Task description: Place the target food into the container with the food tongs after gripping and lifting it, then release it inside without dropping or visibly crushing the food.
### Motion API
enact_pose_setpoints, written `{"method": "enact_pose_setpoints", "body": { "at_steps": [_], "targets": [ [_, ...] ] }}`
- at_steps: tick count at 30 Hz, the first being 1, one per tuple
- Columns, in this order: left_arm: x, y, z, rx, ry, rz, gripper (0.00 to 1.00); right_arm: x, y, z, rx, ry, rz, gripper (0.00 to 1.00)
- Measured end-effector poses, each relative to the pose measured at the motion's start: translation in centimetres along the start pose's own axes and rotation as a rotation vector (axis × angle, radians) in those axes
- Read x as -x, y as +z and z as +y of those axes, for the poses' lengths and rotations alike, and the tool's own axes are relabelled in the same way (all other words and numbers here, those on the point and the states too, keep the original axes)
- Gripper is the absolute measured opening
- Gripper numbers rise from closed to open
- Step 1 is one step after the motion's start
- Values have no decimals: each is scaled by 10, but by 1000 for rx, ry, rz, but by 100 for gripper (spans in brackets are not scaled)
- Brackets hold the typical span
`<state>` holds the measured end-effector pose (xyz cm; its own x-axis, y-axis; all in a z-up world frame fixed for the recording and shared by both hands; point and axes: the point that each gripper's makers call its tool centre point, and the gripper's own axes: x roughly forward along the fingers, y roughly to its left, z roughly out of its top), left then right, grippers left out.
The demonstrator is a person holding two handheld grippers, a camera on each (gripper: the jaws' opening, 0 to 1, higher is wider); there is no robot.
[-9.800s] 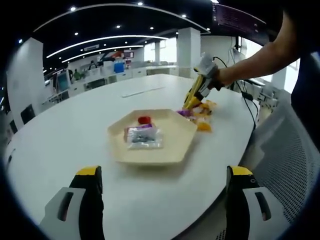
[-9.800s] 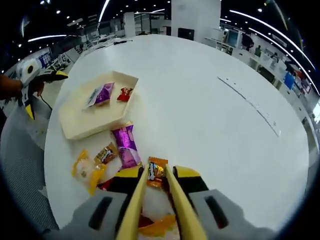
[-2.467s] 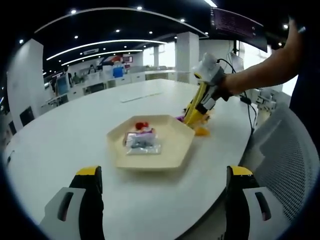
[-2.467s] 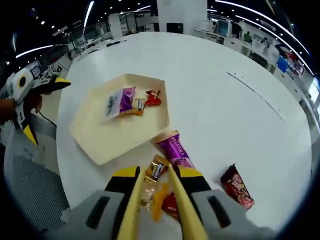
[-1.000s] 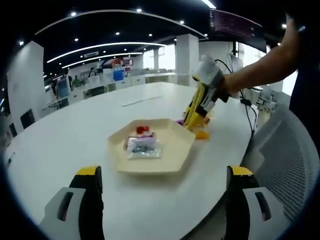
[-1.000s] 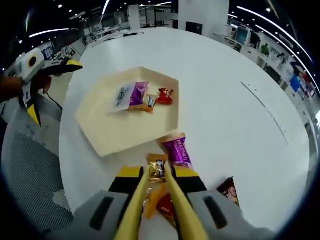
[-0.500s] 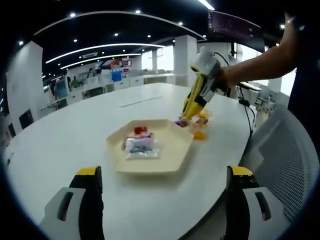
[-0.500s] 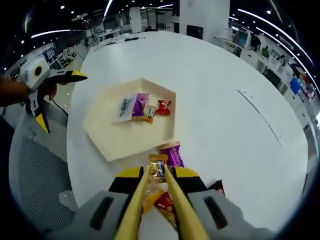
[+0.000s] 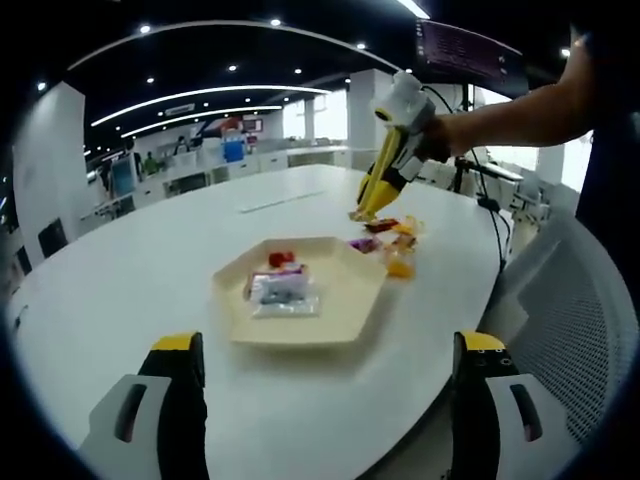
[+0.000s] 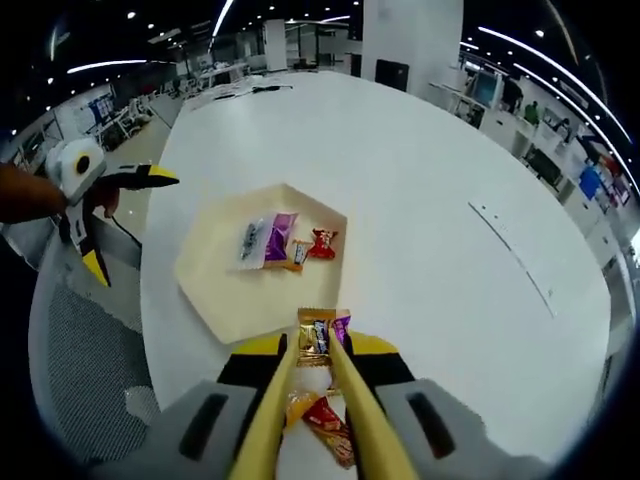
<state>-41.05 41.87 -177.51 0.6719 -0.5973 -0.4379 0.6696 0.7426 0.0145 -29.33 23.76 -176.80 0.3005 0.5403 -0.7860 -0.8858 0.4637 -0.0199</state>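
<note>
In the right gripper view, the right gripper (image 10: 314,352) clamps yellow food tongs (image 10: 300,400), and the tong tips are pressed onto an orange-wrapped candy (image 10: 316,335), held clear of the white table (image 10: 420,180). The cream hexagonal tray (image 10: 215,290) lies just beyond the candy and holds a purple-and-clear packet (image 10: 265,240), a small orange candy (image 10: 297,253) and a red candy (image 10: 321,243). Loose snacks (image 10: 320,415) lie on the table beneath the tongs. In the left gripper view, the left gripper (image 9: 320,400) hovers at the table's near edge with jaws spread wide.
</note>
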Motion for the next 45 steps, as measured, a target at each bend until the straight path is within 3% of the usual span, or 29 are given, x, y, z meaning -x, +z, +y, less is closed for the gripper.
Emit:
{"method": "enact_pose_setpoints", "body": {
  "at_steps": [20, 45],
  "targets": [
    [1, 1, 2, 2, 11, -4, 100, -14, 26, 21, 25, 38, -17, 21],
    [1, 1, 4, 5, 18, -6, 100, -47, 84, 77, 87, 113, -65, 21]
  ]
}}
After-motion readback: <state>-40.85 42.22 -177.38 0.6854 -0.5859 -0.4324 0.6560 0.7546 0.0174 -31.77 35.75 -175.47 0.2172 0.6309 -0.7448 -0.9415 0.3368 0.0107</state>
